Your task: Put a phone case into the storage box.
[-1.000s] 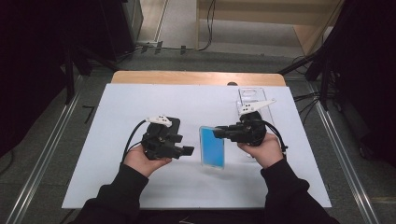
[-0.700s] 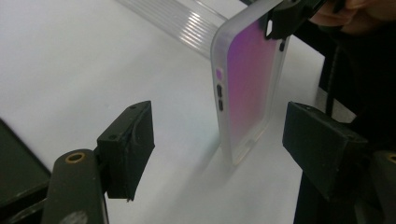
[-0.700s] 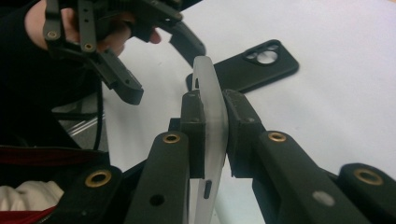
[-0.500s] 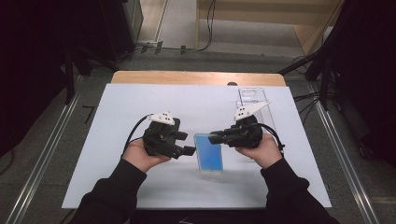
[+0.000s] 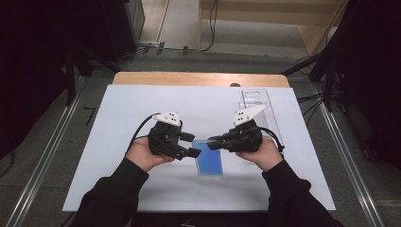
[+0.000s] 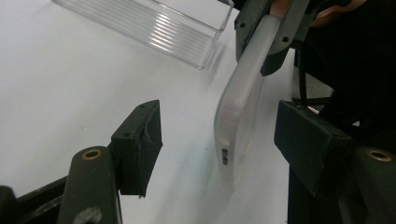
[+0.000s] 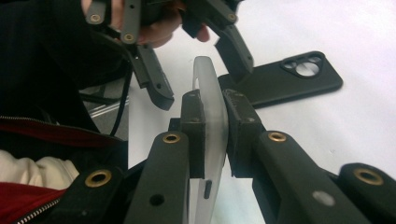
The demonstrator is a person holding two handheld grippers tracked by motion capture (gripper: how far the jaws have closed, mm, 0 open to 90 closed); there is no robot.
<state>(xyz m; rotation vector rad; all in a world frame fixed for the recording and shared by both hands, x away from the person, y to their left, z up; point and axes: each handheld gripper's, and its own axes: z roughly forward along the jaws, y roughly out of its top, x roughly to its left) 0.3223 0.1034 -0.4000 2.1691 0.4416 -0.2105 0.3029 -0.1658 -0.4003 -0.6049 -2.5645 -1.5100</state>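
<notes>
Frosted phone case (image 6: 240,105) | right gripper (image 7: 212,119) clamps far end | left gripper (image 6: 217,140) wide, straddling it | close squarely on edges, avoid twisting.

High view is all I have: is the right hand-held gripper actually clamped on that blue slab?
Observer: Yes. In the right gripper view, the right hand-held gripper has both jaws pressed flat on the frosted case, which it holds on edge.
Operator: And the left one?
Observer: The left hand-held gripper is open. Its jaws stand on either side of the case's free end, apart from it.
Operator: Anything nearby I'm missing?
Observer: A black case lies flat on the table just past the left jaws, with its camera cutout showing.
</notes>
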